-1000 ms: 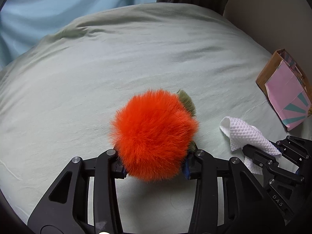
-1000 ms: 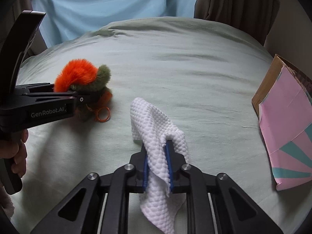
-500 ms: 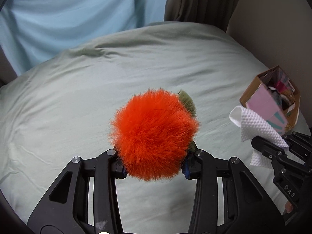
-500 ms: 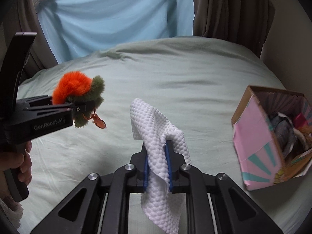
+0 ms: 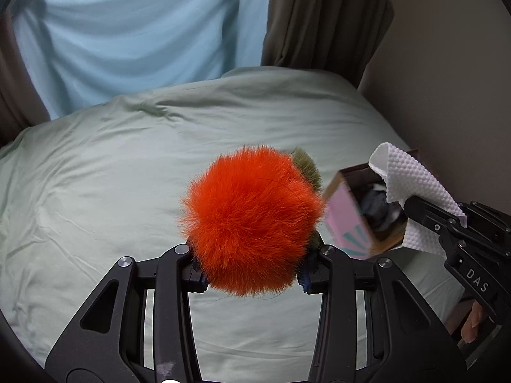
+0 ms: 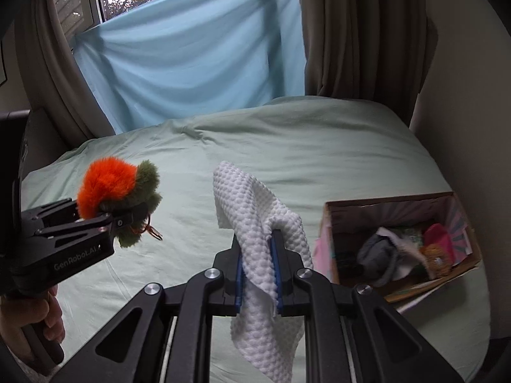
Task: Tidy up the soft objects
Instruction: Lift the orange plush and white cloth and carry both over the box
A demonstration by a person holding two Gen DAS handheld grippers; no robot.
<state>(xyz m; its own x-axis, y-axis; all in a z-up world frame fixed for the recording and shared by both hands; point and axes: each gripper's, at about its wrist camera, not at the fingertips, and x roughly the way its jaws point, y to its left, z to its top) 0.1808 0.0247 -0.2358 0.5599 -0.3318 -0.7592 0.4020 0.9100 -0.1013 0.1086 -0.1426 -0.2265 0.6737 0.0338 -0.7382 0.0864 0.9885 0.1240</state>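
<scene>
My left gripper (image 5: pixel 252 279) is shut on a fluffy orange pompom (image 5: pixel 252 220) with olive-green fur at its back, held high over the bed. From the right wrist view the same orange pompom (image 6: pixel 108 186) hangs in the left gripper (image 6: pixel 124 220) at the left, an orange ring dangling under it. My right gripper (image 6: pixel 258 279) is shut on a white waffle-textured cloth (image 6: pixel 262 242) that drapes over and below the fingers. The white cloth (image 5: pixel 412 182) also shows at the right of the left wrist view, above the box.
An open cardboard box (image 6: pixel 329 210) with pink patterned sides stands on the pale green bed (image 6: pixel 303 146) at the right, by the wall; several soft items lie inside. A blue sheet (image 6: pixel 198 63) and brown curtains (image 6: pixel 361 32) hang behind. A hand (image 6: pixel 48 319) grips the left handle.
Both grippers have risen well above the bed with their loads. The box has come into fuller view, its open inside now visible, and the window behind now shows.
</scene>
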